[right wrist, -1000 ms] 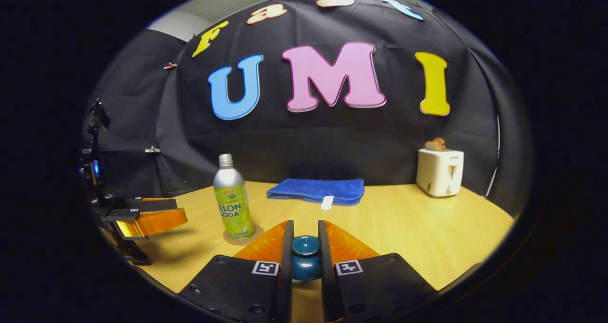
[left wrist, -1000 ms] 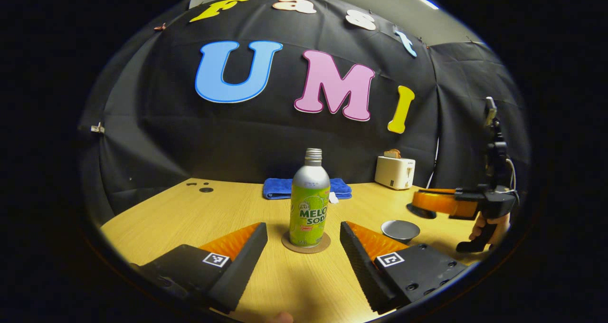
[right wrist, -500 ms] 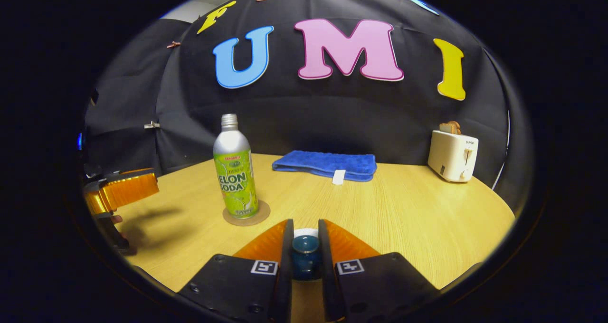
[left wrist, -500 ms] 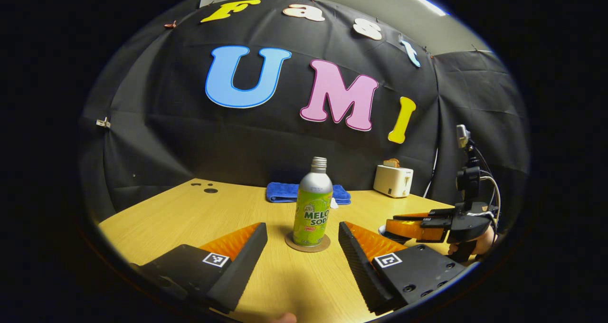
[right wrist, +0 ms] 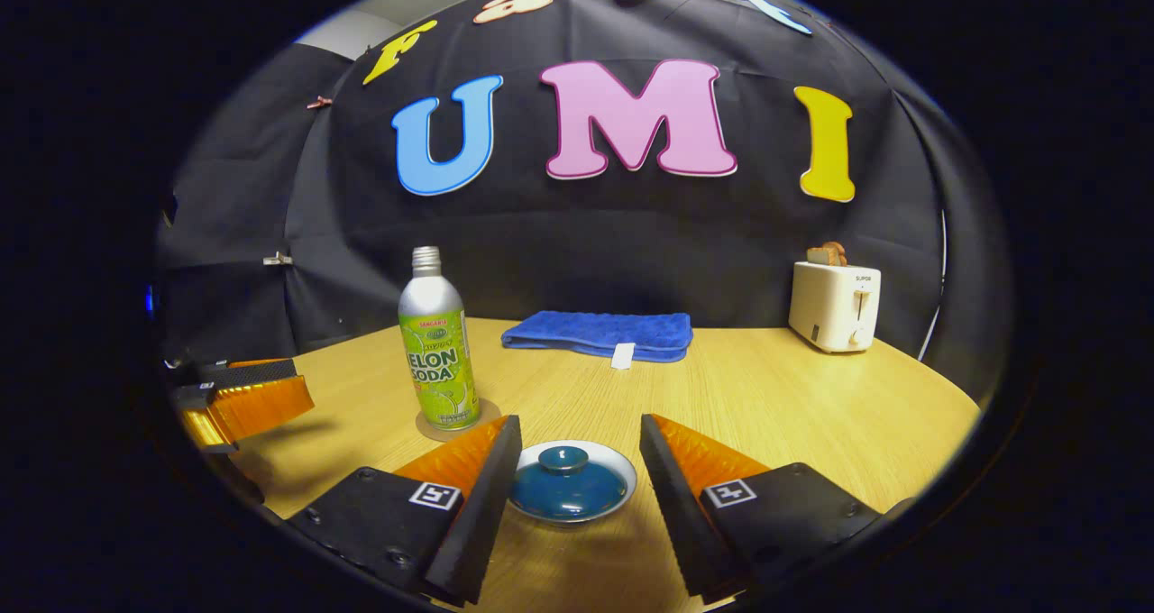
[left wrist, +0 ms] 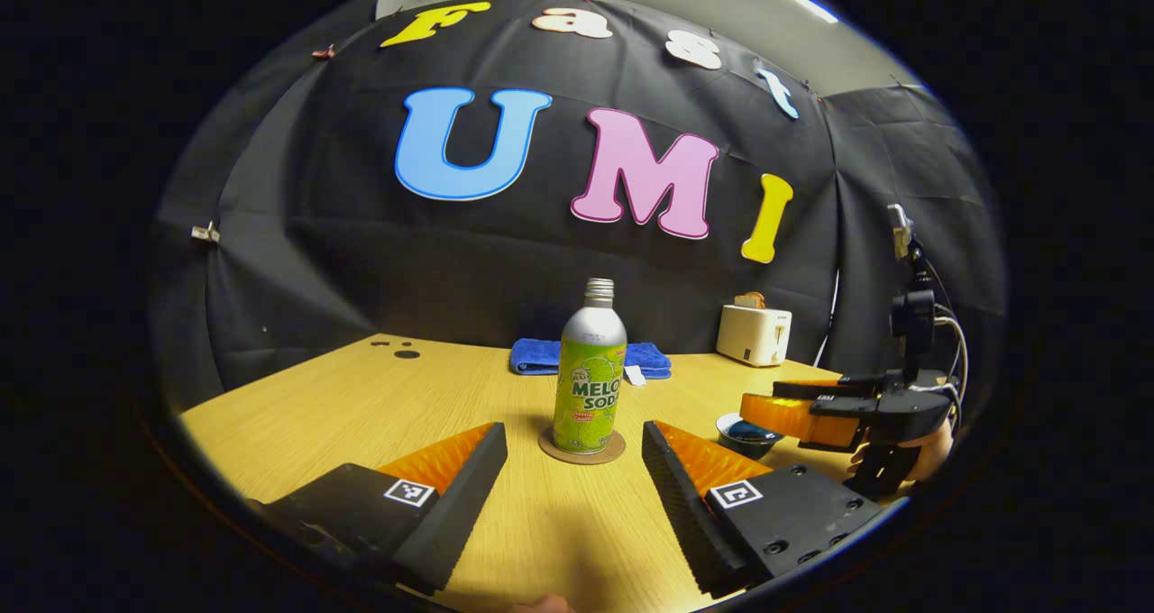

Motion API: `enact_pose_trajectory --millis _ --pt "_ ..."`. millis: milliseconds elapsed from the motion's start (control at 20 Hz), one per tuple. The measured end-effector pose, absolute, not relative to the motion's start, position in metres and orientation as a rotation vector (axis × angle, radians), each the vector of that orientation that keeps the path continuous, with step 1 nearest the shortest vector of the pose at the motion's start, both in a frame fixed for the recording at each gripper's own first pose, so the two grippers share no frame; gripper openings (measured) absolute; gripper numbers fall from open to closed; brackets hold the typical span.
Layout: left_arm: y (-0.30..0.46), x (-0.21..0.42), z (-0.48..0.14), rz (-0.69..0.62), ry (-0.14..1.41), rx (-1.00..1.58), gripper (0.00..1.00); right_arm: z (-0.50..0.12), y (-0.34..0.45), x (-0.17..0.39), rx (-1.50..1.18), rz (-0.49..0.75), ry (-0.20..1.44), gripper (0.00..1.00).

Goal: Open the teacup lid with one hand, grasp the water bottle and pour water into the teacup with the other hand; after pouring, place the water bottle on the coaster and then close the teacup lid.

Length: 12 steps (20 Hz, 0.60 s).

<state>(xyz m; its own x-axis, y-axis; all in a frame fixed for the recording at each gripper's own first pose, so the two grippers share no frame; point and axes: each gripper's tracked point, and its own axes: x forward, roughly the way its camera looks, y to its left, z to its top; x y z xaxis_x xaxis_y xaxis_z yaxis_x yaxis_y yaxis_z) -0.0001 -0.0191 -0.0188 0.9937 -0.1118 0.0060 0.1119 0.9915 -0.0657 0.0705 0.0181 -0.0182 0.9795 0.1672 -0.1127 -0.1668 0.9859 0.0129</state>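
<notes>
A: Two hand-held grippers, and both stand spread with nothing between the fingers. The right hand-held gripper (right wrist: pixel 572 469) is low over the desk (right wrist: pixel 793 415), and the teacup lid (right wrist: pixel 566 485) lies between its open fingers, not touched by them. The lid sits on the teacup (left wrist: pixel 746 433), so I judge the cup is closed.

B: And the water bottle?

A: The water bottle (left wrist: pixel 589 370) stands upright on the coaster (left wrist: pixel 581 449), in front of the left hand-held gripper (left wrist: pixel 572 469) and apart from it. Its neck looks uncapped, but this I cannot tell for sure.

B: Then the task looks nearly complete. What can go wrong from here?

A: Mostly the retreat. If the right hand-held gripper goes back at an angle, one finger could catch the knob and push the lid off, or drag the cup on the desk. I also cannot tell whether the lid sits centred; if it is tilted on the rim, a small bump may make it slip.

B: And on the left side?

A: The bottle is tall and the coaster is small. A forward move of the left hand-held gripper could knock it over, and if it is open, it would spill toward the blue towel (right wrist: pixel 599 333). The toaster (right wrist: pixel 834 305) is well apart and in no danger.
</notes>
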Motion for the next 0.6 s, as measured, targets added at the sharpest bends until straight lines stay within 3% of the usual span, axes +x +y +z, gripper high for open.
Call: enact_pose_trajectory --millis 200,600 --pt "-0.039 -0.004 -0.017 -0.104 -0.024 0.011 0.95 -0.009 0.001 0.052 0.015 0.123 0.048 1.0" --pt "-0.028 0.003 -0.018 0.053 -0.022 -0.003 0.96 -0.003 -0.029 0.027 0.007 0.012 -0.002 1.0"
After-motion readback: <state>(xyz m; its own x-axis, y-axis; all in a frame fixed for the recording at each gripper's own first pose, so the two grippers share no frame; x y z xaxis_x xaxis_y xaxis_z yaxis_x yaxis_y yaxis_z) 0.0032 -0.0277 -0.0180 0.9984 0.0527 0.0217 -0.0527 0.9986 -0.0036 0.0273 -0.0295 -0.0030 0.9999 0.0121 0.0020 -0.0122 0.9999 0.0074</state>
